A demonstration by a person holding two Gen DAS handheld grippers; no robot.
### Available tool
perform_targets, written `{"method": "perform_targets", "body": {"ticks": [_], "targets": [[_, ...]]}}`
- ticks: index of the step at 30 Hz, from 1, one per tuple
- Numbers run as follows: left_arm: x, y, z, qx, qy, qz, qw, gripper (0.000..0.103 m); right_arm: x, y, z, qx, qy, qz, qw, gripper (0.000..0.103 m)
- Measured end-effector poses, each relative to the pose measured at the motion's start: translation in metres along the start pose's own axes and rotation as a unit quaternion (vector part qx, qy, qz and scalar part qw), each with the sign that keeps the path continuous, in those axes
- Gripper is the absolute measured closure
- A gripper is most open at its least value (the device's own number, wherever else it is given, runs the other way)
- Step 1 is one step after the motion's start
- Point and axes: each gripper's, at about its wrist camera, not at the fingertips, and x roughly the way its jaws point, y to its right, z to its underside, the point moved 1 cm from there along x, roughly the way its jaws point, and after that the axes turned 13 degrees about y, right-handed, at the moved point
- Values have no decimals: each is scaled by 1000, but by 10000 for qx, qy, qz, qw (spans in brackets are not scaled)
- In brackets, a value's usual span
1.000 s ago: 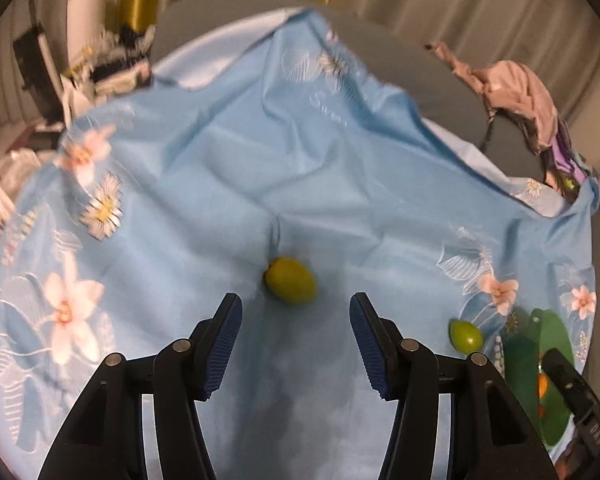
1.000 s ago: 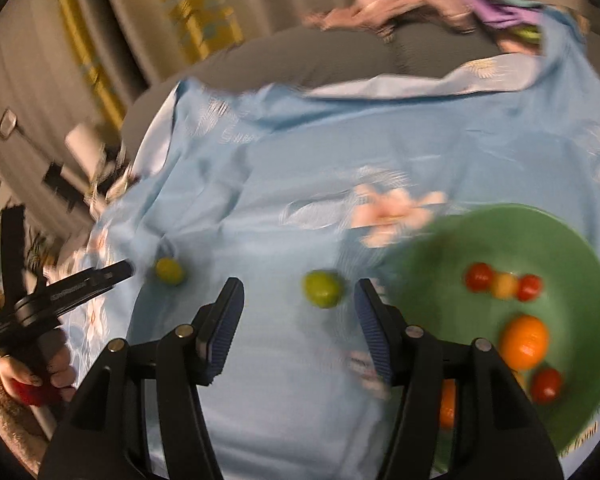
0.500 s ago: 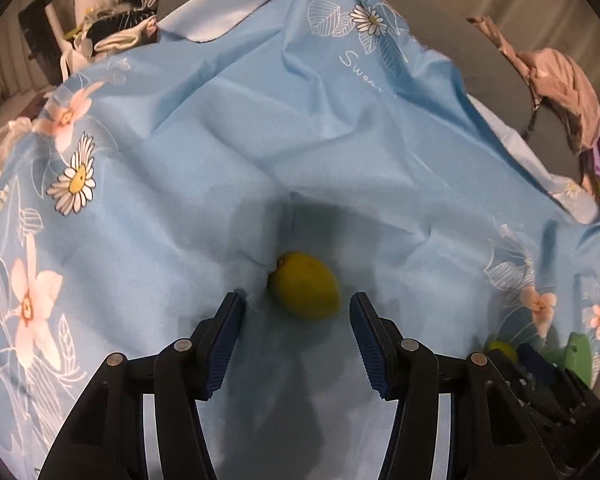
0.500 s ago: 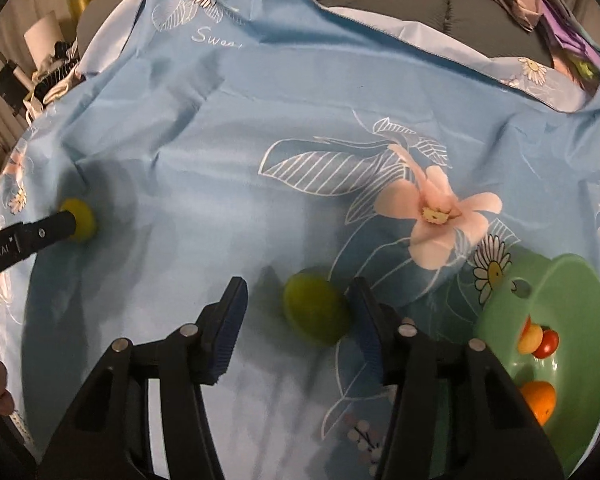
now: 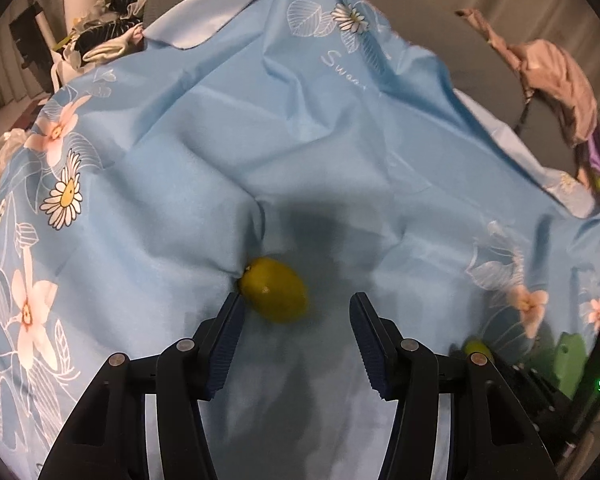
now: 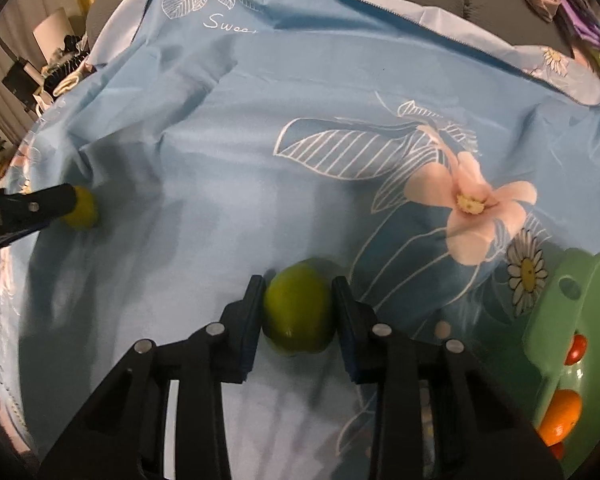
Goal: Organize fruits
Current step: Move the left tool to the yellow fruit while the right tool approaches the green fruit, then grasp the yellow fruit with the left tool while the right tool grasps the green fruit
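Closer now, right hand-held gripper [image 6: 298,312] clasps green fruit [image 6: 298,310]; left hand-held gripper [image 5: 296,320] gapes beside yellow fruit [image 5: 275,295].

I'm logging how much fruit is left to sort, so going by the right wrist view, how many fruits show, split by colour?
Yellow-green, on the cloth: 2, the yellow fruit by the left gripper and the green fruit in the right gripper.
Orange, in the green bowl: 1.
Red, in the bowl: 1.
Total: 4.
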Motion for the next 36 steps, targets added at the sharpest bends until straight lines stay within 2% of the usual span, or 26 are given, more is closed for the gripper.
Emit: {"method": "perform_targets", "body": {"ticks": [6,8,12,14,15,17,21,28,36], "targets": [[15,-4,0,-204,-220,-115,9995,48,-4,-2,3,98,10,-95,9999,69],[16,-2,-1,-204,-96,-177,9996,49,-6,-2,3,110,34,-97,9999,69],[23,4,-1,-81,160,-421,9990,58,-12,-1,5,158,85,-143,9997,69],[32,4,1,-115,41,-408,9991,66,-14,-1,6,163,103,-159,9997,69],[40,0,5,-278,-160,-324,9990,66,-15,-1,7,173,111,-164,9997,69],[37,-3,4,-275,104,-385,9988,67,-16,-1,8,192,121,-182,9996,69],[35,-6,5,-354,67,-337,9988,67,-19,0,7,263,172,-261,9992,69],[-13,8,3,-129,535,-171,9983,68,-39,4,5,461,447,-364,9973,69],[-77,27,9,202,1158,18,9931,67,-67,7,5,628,804,-418,9939,69]]}}
